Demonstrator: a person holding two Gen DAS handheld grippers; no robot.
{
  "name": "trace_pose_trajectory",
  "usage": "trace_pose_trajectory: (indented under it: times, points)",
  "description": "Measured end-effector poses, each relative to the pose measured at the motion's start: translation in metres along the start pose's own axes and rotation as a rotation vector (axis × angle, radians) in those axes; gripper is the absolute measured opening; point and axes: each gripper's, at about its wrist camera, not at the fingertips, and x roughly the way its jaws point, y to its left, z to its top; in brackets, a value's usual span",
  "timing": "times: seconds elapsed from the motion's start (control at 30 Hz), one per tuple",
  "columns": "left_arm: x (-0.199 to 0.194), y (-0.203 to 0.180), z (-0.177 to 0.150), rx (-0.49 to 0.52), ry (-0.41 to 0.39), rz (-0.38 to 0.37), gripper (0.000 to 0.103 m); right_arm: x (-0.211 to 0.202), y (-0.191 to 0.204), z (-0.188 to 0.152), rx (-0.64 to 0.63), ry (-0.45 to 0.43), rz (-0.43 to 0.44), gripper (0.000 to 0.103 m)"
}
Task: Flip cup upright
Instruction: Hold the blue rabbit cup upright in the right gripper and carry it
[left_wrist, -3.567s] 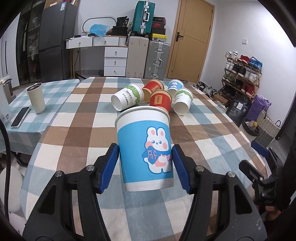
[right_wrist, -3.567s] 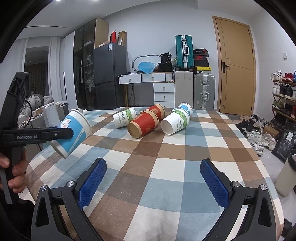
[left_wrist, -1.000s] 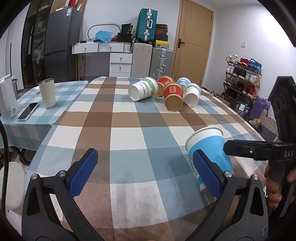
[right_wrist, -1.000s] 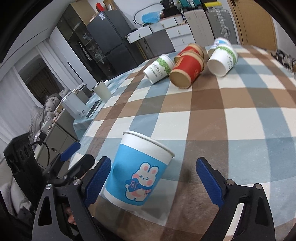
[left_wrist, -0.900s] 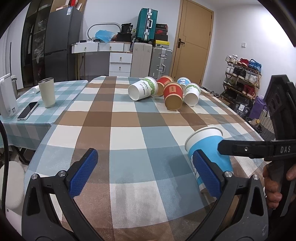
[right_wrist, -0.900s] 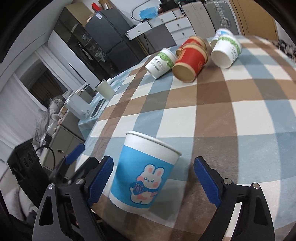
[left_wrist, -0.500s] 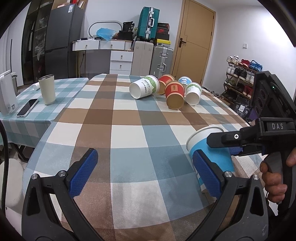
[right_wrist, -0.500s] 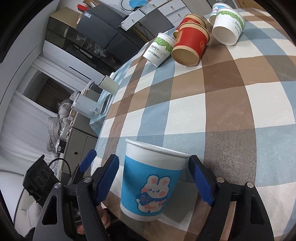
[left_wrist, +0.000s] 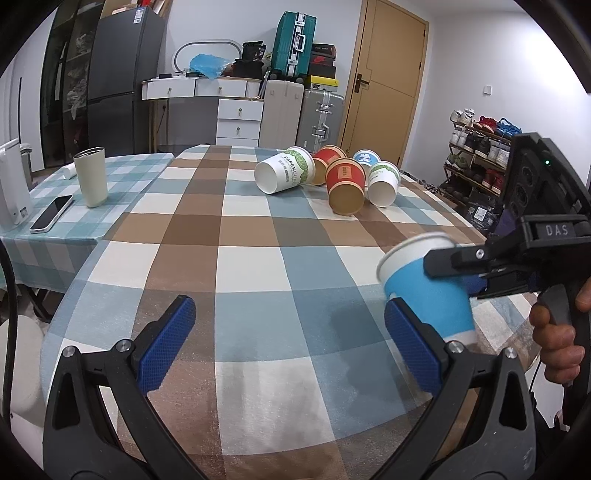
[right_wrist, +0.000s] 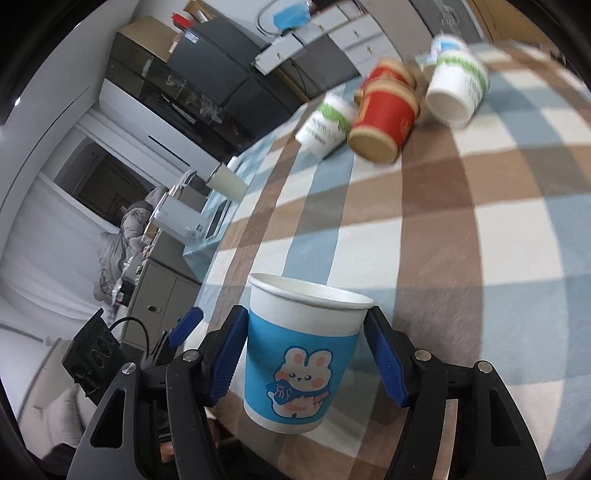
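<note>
A blue paper cup with a rabbit picture (right_wrist: 299, 354) sits mouth-up between the pads of my right gripper (right_wrist: 306, 354), which is shut on it and holds it slightly tilted just above the checked tablecloth (right_wrist: 461, 236). In the left wrist view the same cup (left_wrist: 428, 288) is at the right, clamped by the right gripper (left_wrist: 476, 273). My left gripper (left_wrist: 288, 343) is open wide and empty over the table's near edge.
Several paper cups lie on their sides at the far end: a white-green one (left_wrist: 284, 175), red ones (left_wrist: 345, 184), another white one (left_wrist: 384, 182). A tumbler (left_wrist: 90, 177) and phone (left_wrist: 51, 213) are on the side table at left.
My right gripper has closed on the blue cup and lifted and tilted it. My left gripper, which released the cup earlier, stays open and still.
</note>
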Motion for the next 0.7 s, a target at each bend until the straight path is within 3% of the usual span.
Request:
trace_pose_trajectory:
  times: [0.3,0.7]
  points:
    - [0.005,-0.004,-0.001,0.000,0.007,-0.008,0.102,-0.019,0.012,0.001,-0.239,-0.230,-0.233,0.066]
    - [0.008,-0.011,-0.003,0.008,0.007,-0.015,0.102,0.006,0.027,-0.007,-0.378,-0.320,-0.367,0.066]
